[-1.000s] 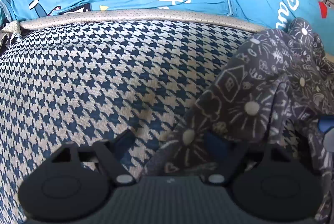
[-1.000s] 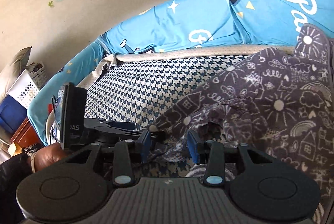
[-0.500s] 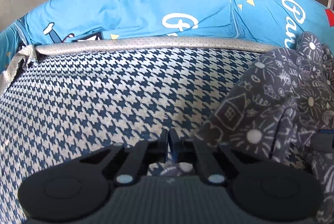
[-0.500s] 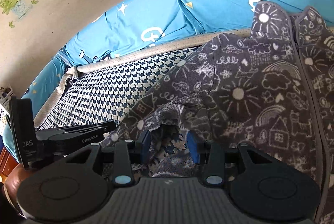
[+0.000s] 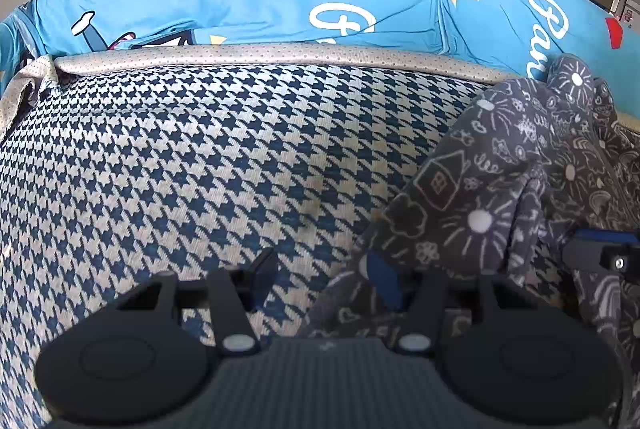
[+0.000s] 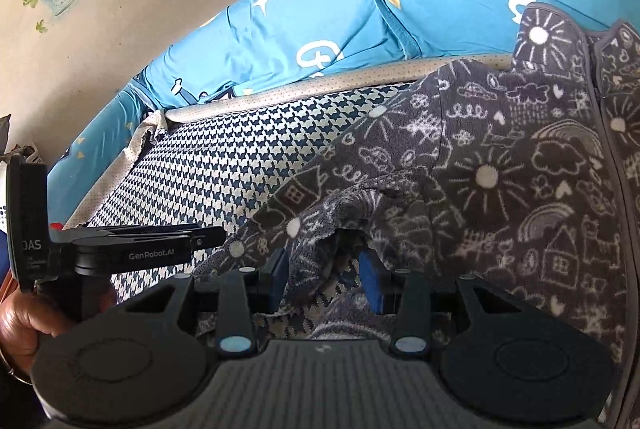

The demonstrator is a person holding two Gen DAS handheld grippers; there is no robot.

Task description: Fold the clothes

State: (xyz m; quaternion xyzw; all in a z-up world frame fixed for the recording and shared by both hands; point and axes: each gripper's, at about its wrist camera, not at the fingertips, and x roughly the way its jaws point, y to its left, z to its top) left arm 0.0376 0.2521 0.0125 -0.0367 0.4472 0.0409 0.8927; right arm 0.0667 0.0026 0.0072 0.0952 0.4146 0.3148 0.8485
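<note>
The grey doodle-print garment (image 6: 500, 165) lies rumpled on the houndstooth cushion (image 5: 192, 165). Both tools gape — left gripper (image 5: 322, 279) and right gripper (image 6: 324, 271) straddle its loose edge; closing carelessly may pinch one layer only, dragging creases.

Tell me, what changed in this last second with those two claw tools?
The left hand-held gripper shut briefly at the grey doodle-print garment edge, then opened again, releasing it. The right hand-held gripper stayed open over the garment's hem, creeping rightward. The houndstooth cushion did not move.
</note>
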